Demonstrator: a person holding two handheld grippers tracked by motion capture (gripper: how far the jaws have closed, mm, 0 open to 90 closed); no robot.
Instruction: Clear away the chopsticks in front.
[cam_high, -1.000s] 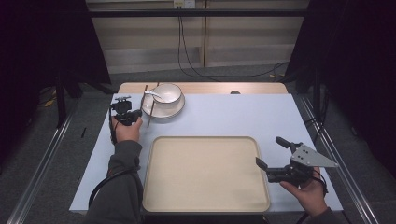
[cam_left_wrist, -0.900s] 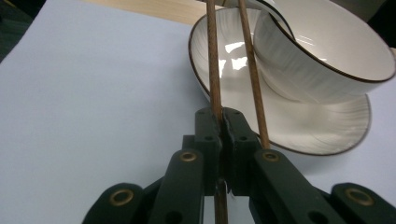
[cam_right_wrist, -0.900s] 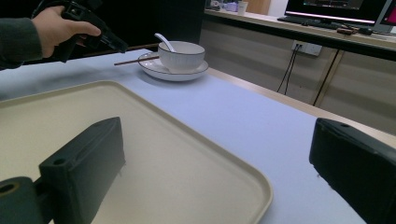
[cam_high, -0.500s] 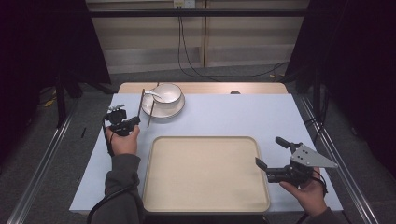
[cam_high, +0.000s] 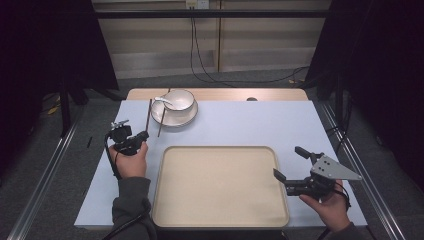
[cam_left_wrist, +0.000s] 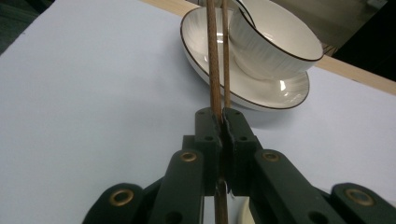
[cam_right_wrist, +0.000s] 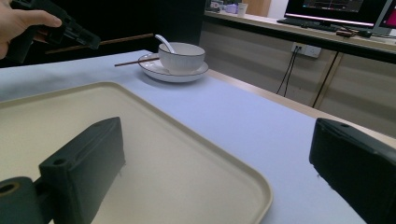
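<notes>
Left gripper: my left gripper (cam_high: 141, 135) sits at the left side of the worktop (cam_high: 250, 125), just left of the tray's far corner, its jaws pressed tight on one chopstick (cam_high: 148, 116). My hand (cam_high: 131, 160) wraps it from below, forearm coming up from the near edge.

Held chopstick: it runs from my jaws toward the far side, lifted off the worktop, its tip near the plate's left rim.

Other chopstick: the second chopstick (cam_high: 162, 116) lies with its far end on the plate (cam_high: 175, 119) and its near end on the worktop, right beside the held one.

Right gripper: my right gripper (cam_high: 290, 164) hovers at the tray's right edge, jaws spread wide and holding nothing, pointing left across the tray. My hand (cam_high: 327, 207) grips it from the near side.

Bowl: a white bowl (cam_high: 178, 100) stands on the plate at the far left of the worktop, a white spoon (cam_high: 163, 100) leaning in it.

Tray: a large beige tray (cam_high: 220, 187) lies at the near middle.

Writing: I can read none.

Surroundings: cables (cam_high: 200, 55) hang down the wall behind the worktop; monitors (cam_right_wrist: 343, 11) stand on a counter in the right gripper view.
</notes>
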